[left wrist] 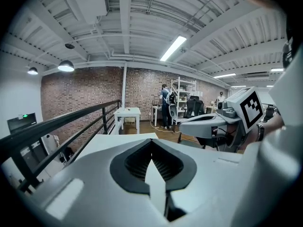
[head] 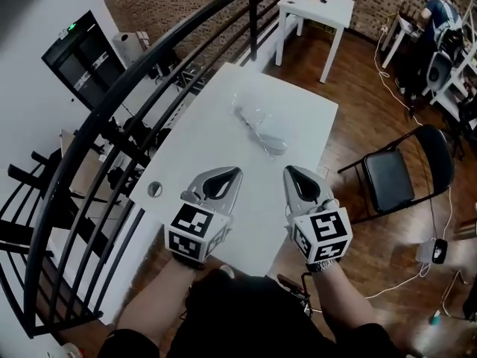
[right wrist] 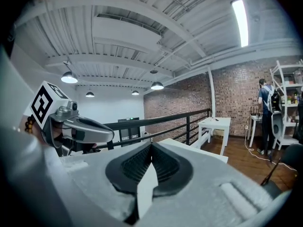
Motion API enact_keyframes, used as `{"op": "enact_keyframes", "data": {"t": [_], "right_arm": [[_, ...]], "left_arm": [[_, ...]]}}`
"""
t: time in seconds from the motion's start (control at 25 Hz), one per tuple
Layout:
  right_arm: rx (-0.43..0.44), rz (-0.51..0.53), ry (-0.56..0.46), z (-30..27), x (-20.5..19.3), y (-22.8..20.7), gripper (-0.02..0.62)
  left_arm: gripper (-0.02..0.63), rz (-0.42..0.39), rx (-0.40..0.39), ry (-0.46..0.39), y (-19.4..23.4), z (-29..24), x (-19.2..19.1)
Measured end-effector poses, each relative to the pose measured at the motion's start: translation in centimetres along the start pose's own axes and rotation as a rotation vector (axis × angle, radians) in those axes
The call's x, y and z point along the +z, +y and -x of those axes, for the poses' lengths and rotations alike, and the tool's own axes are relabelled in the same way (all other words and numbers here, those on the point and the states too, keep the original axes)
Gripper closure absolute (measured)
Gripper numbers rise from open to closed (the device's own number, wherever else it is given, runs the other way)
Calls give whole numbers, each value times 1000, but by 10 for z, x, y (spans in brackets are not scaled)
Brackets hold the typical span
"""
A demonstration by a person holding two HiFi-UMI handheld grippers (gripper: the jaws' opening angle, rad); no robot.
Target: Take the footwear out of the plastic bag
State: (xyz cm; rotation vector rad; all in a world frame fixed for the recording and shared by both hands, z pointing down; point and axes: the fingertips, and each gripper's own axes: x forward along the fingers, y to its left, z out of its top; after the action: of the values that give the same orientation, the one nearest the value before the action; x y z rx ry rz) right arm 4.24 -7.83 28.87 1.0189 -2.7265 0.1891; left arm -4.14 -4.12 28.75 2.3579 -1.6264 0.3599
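Observation:
A clear plastic bag (head: 261,127) with grey footwear inside lies on the far half of the white table (head: 201,148). My left gripper (head: 235,171) hovers over the table's near part, shut and empty, well short of the bag. Beside it to the right, my right gripper (head: 288,170) is also shut with nothing in it. In the left gripper view the jaws (left wrist: 151,141) meet over the table top, and the right gripper (left wrist: 213,122) shows at the right. In the right gripper view the shut jaws (right wrist: 151,144) hide the bag, and the left gripper (right wrist: 80,129) shows at the left.
A black railing (head: 112,103) runs along the table's left side. A black folding chair (head: 395,174) stands to the right of the table. A second small white table (head: 317,6) stands beyond. A person (head: 440,10) works at the far right. Cables (head: 417,274) lie on the wooden floor.

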Motion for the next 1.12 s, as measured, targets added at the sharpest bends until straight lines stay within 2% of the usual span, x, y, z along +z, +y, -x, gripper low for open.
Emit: {"op": "enact_keyframes", "data": {"t": [0.28,0.6,0.88,1.0,1.12], "right_arm": [[-1,-21,-1,-18,-2,-29,604],[-52,-22,37,-50,-8,-37,604],[-100,-20,167,-120,-28,-36,604],[-113,-39,232,-156,-34,-46,566],[-124,-44,292,-176,-53,-53,540]], "left_arm": [[591,-21,6,41,7,-37,8],[590,-32,-46,67,39,-77,5],[591,2,-102,97,107,-118,-9],[591,19,-117,132,135,-136,-15],[591,42,-125,161,146,-147,-34]]}}
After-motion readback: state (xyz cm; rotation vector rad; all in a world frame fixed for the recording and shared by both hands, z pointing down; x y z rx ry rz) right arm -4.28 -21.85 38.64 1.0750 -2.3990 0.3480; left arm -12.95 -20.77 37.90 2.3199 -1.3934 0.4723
